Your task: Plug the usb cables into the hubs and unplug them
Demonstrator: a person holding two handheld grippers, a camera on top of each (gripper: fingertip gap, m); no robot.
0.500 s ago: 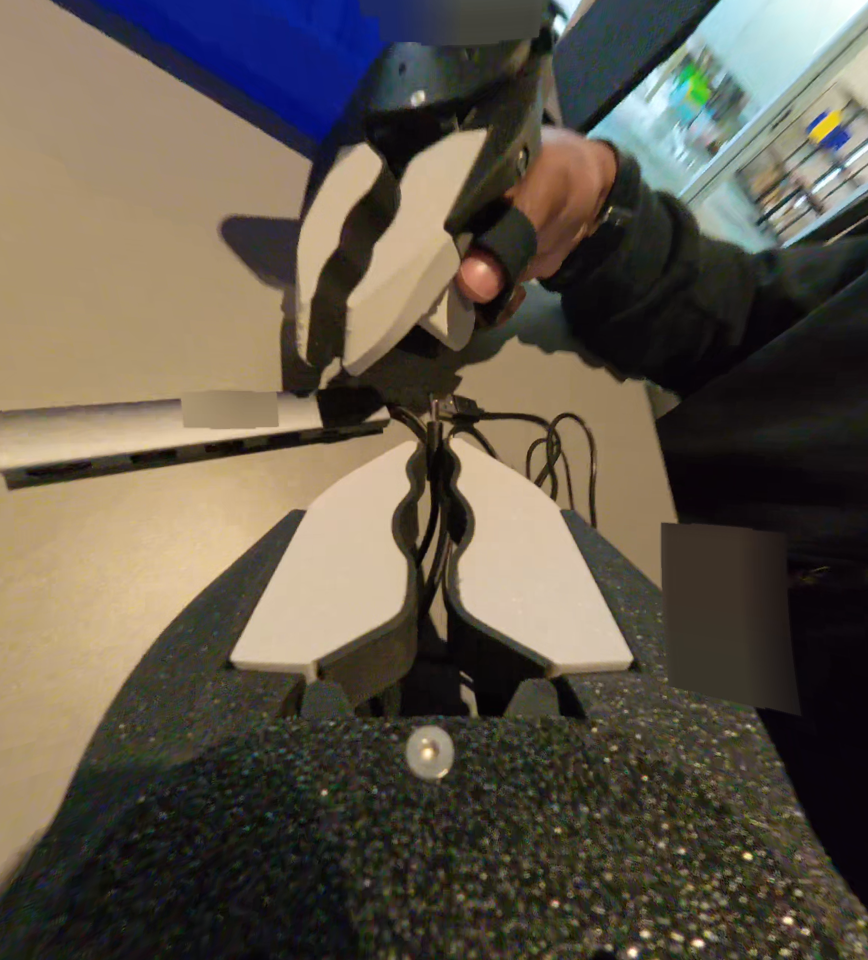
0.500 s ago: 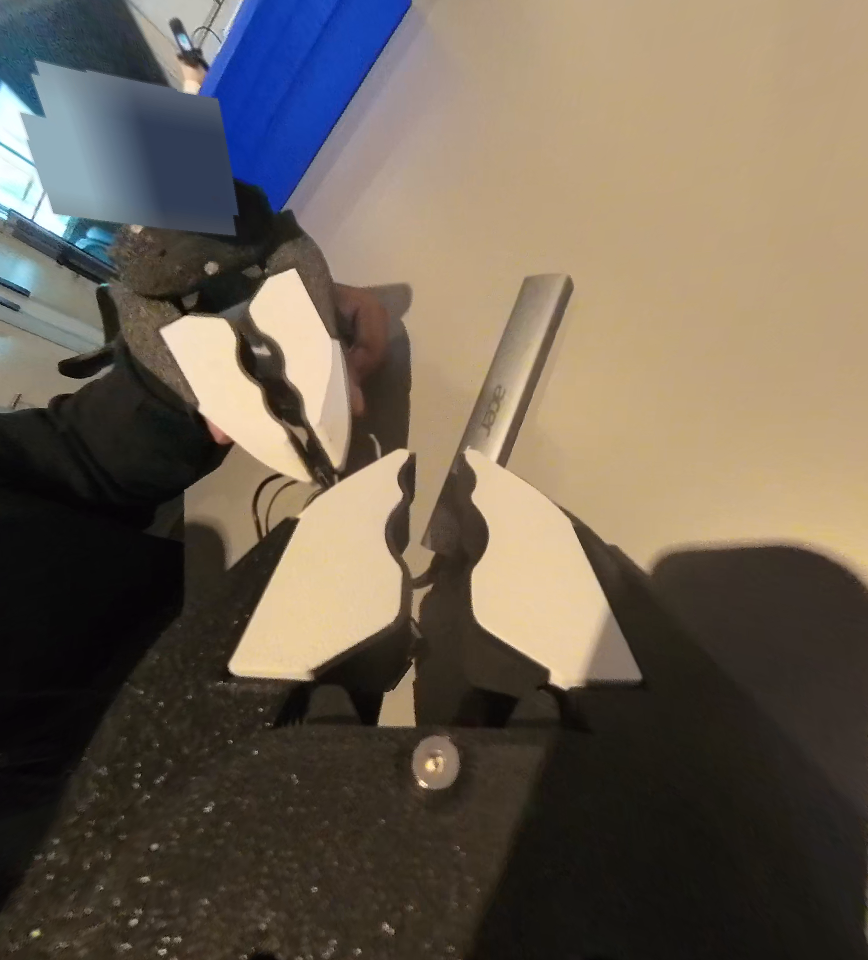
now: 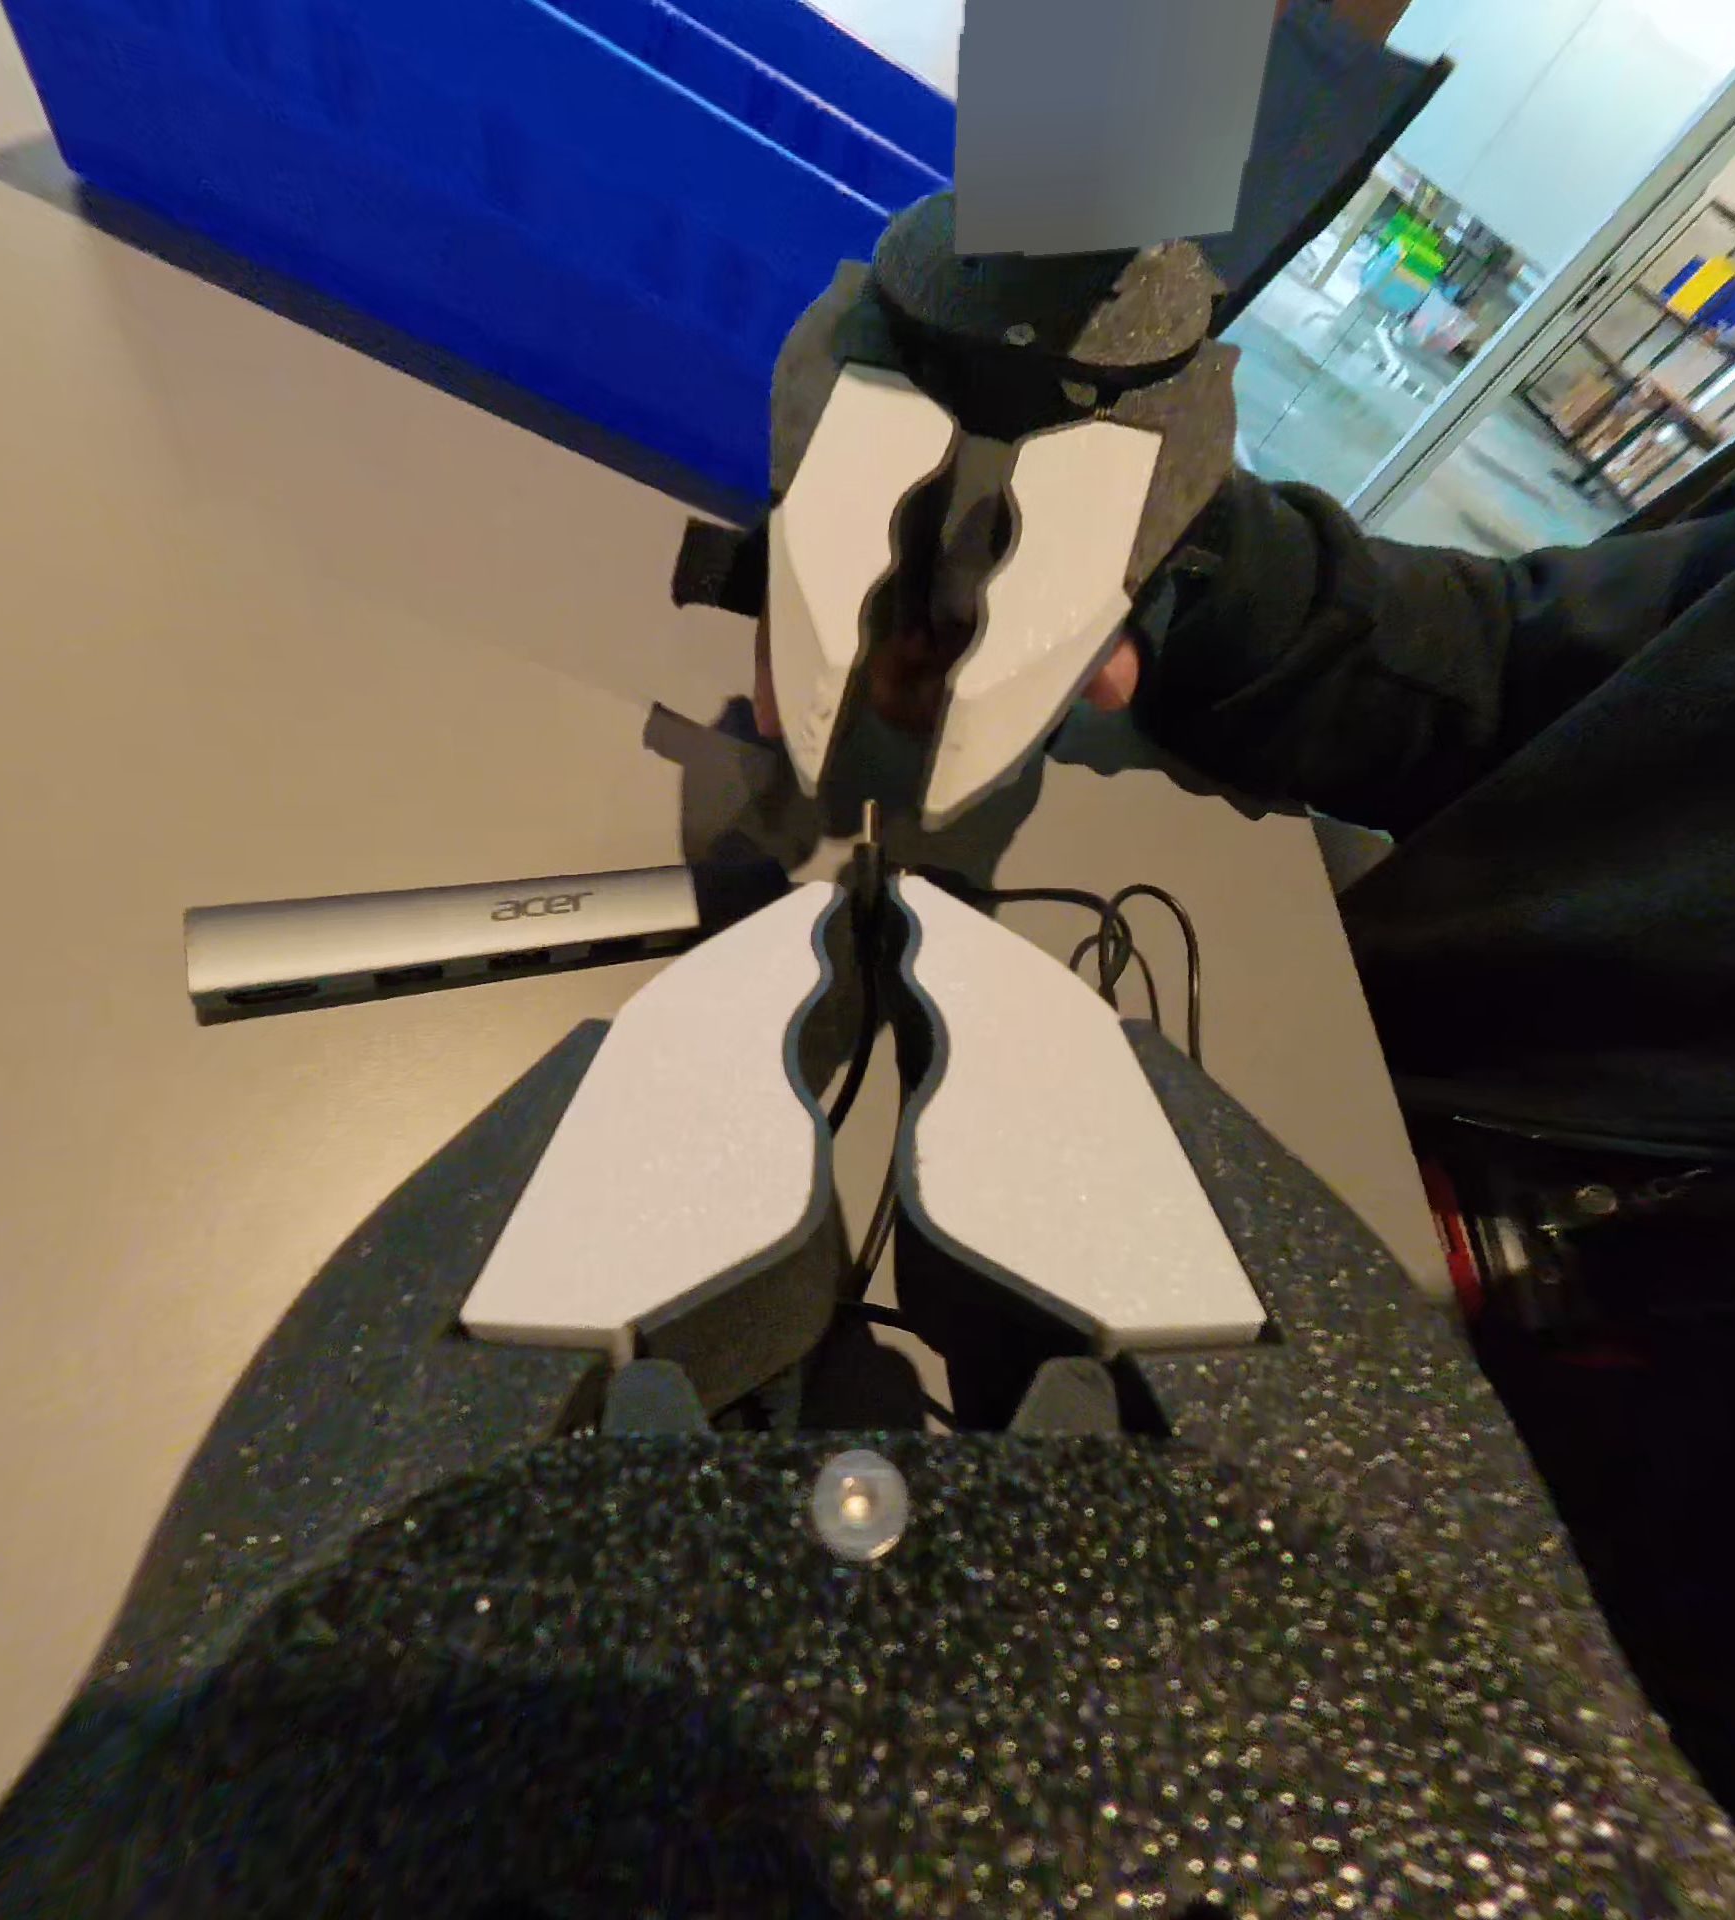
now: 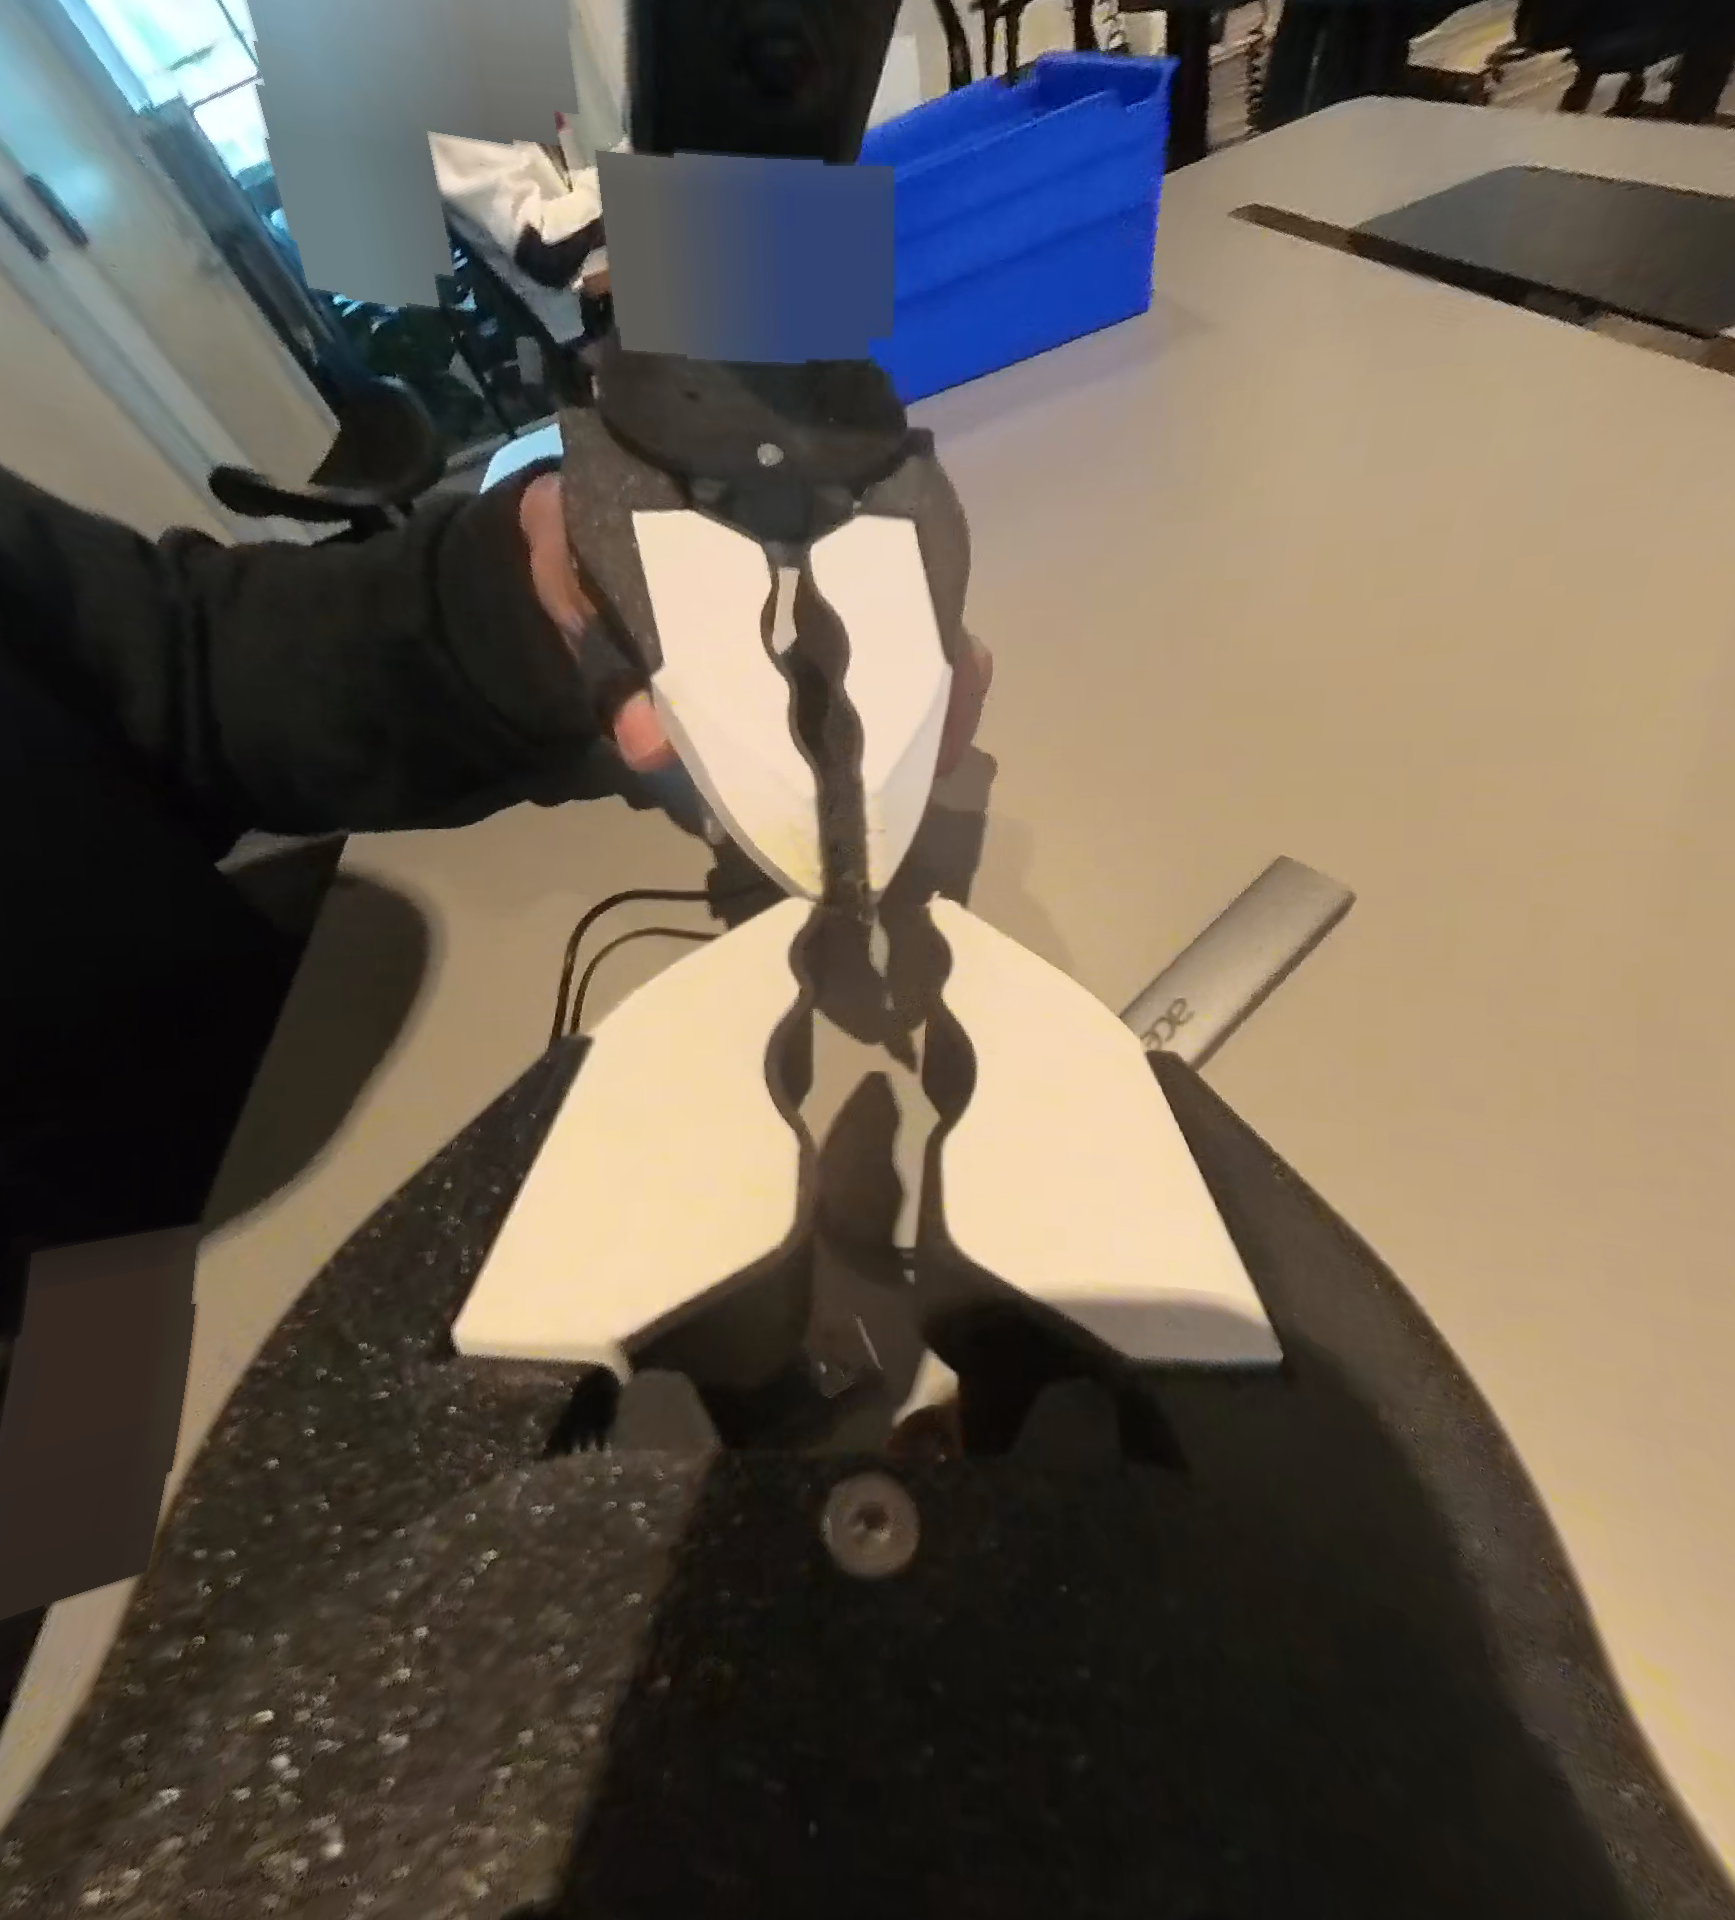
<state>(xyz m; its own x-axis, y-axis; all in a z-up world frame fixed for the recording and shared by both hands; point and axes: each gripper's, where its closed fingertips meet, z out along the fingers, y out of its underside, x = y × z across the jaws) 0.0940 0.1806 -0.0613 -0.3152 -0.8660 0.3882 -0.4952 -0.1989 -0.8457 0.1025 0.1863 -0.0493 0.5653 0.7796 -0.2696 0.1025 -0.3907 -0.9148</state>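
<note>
Two tongs meet above the tabletop (image 3: pixel 219 623): left tongs (image 3: pixel 868 894) grip the cable (image 3: pixel 1143 925), right tongs (image 4: pixel 868 935) look nearly closed, seemingly empty. The plug seems out of the hub (image 3: pixel 427 935), so next it needs aligning with a port.

The hub (image 3: pixel 437 940) lies flat on the tabletop (image 3: pixel 219 623), left of centre in the left wrist view. At centre, the left gripper (image 3: pixel 868 904) pinches the cable (image 3: pixel 1143 935) plug between its fingers (image 3: pixel 697 1122), tip to tip with the right gripper (image 3: pixel 878 800) above it. The cable loops right of centre. The bin (image 3: pixel 489 208) stands on the tabletop, upper left.
</note>
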